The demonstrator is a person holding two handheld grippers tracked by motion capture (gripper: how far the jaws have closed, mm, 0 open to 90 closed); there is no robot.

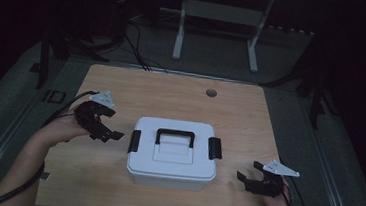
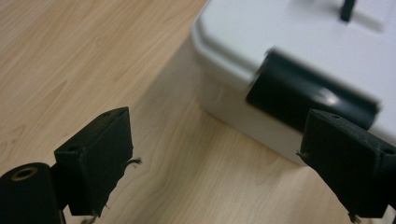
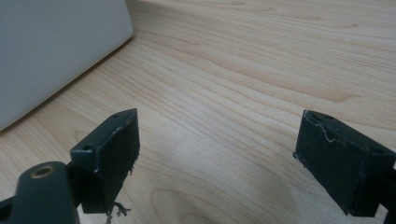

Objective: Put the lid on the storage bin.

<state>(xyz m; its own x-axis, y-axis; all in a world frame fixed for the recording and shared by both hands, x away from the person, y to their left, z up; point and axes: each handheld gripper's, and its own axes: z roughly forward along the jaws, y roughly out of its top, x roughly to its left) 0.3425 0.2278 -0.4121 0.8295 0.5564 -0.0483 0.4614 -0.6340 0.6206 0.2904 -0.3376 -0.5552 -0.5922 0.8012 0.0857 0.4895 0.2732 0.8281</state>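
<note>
A white plastic box with a black carry handle and black side latches stands in the middle of the wooden table. My left gripper hovers open just left of the box's left latch. In the left gripper view that latch sits close ahead of the open gripper, nearer the right jaw. My right gripper is open near the box's front right corner, a short gap away. The right gripper view has the box wall at upper left and bare wood between the jaws of the gripper.
A round cable hole lies in the table's far side. Beyond the table stand a white frame and dark stands on the floor. Cables trail off the left edge.
</note>
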